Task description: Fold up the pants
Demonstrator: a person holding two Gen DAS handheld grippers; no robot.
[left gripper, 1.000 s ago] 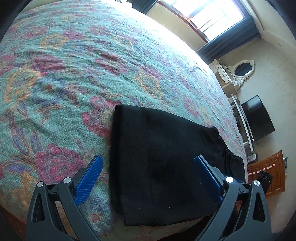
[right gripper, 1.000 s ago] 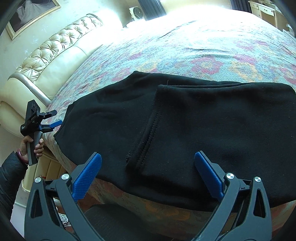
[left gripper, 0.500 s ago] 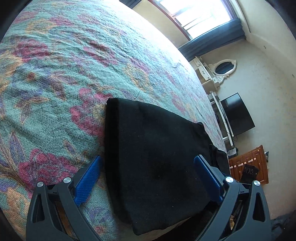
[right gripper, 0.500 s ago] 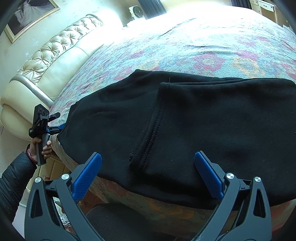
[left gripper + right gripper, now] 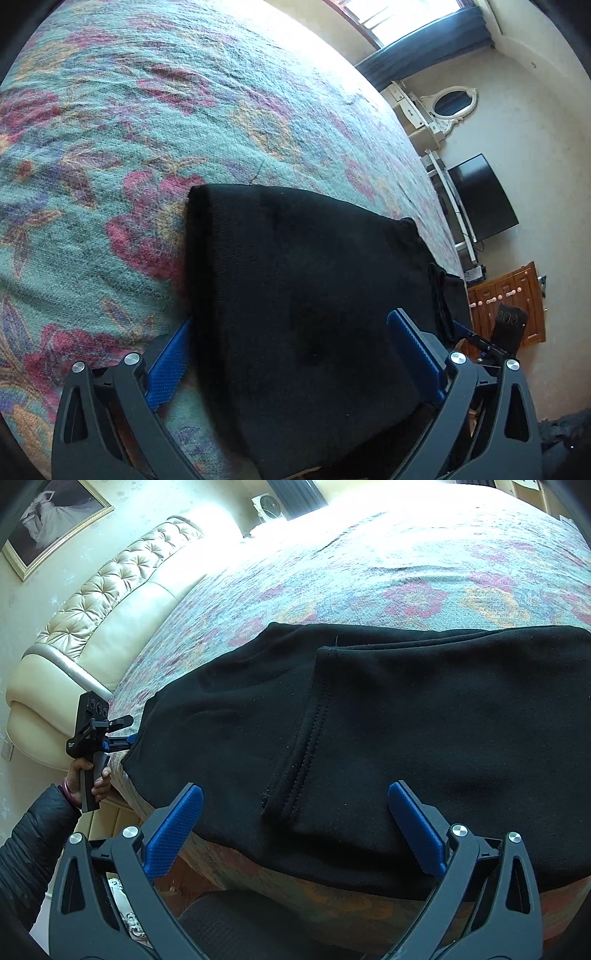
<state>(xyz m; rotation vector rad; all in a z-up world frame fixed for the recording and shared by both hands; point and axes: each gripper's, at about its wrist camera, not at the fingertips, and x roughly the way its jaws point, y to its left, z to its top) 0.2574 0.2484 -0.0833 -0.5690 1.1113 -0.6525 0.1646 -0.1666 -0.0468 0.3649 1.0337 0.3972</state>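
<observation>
Black pants point(image 5: 406, 716) lie folded on the floral bedspread point(image 5: 388, 572) along the bed's near edge, with a hemmed layer on top. In the left wrist view the pants point(image 5: 306, 302) fill the lower middle. My left gripper point(image 5: 295, 350) is open, its blue fingers either side of the pants' left end; the left finger point(image 5: 168, 369) is partly under the cloth edge. It also shows in the right wrist view point(image 5: 122, 738), at the pants' left end. My right gripper point(image 5: 295, 823) is open, just above the hem at the bed's edge.
A cream tufted headboard point(image 5: 110, 602) stands at the left. A dresser with oval mirror point(image 5: 447, 107), a black TV point(image 5: 480, 199) and a wooden cabinet point(image 5: 506, 306) stand along the right wall. A window point(image 5: 406, 18) is beyond the bed.
My left gripper has moved in to the pants' left end, so its fingers now straddle the cloth. My right gripper has barely moved.
</observation>
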